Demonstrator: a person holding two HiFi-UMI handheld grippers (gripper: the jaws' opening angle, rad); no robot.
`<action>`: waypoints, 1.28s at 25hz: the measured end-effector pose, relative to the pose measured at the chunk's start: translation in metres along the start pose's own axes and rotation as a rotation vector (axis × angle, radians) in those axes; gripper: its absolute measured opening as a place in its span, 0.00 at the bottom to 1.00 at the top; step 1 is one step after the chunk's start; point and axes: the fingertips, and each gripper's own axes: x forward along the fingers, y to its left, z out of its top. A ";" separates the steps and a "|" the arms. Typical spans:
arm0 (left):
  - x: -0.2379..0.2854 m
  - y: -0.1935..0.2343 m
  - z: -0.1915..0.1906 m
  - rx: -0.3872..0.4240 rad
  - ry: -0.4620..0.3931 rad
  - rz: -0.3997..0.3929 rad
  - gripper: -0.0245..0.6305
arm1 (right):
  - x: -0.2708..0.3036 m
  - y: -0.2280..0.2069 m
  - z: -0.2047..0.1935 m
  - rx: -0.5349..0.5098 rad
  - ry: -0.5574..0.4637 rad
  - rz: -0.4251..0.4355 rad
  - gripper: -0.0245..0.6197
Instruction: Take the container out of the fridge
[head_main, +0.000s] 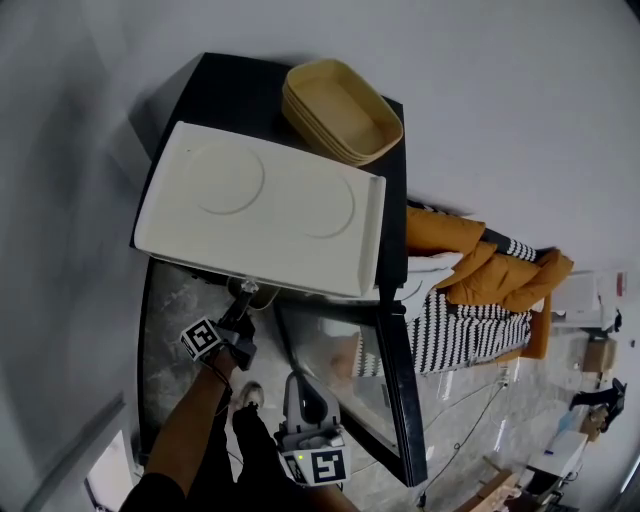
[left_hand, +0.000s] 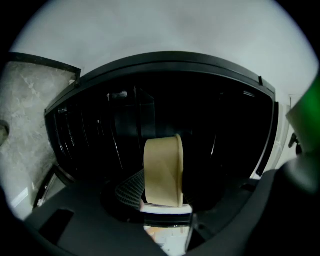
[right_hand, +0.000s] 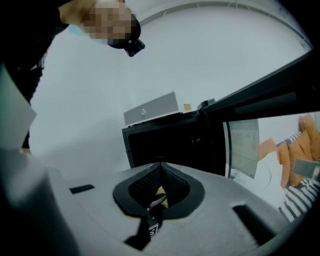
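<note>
Against the dark fridge (left_hand: 150, 110), left gripper (left_hand: 165, 202) fingers (left_hand: 131, 187) clamp the container (left_hand: 164, 172); right gripper (right_hand: 159, 192) fingers (right_hand: 142, 185) clenched.

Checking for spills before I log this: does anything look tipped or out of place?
Only the container: the left gripper holds it turned on edge, in front of the open fridge. No spill shows.
</note>
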 end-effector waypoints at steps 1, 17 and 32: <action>-0.003 -0.001 0.001 0.016 0.002 -0.006 0.35 | -0.002 0.001 0.001 -0.006 -0.005 0.004 0.04; -0.091 -0.056 -0.014 -0.018 -0.096 -0.009 0.35 | -0.054 0.015 0.021 0.018 -0.021 0.013 0.04; -0.195 -0.133 -0.061 -0.012 -0.184 -0.043 0.35 | -0.115 0.030 0.029 0.050 -0.015 0.056 0.04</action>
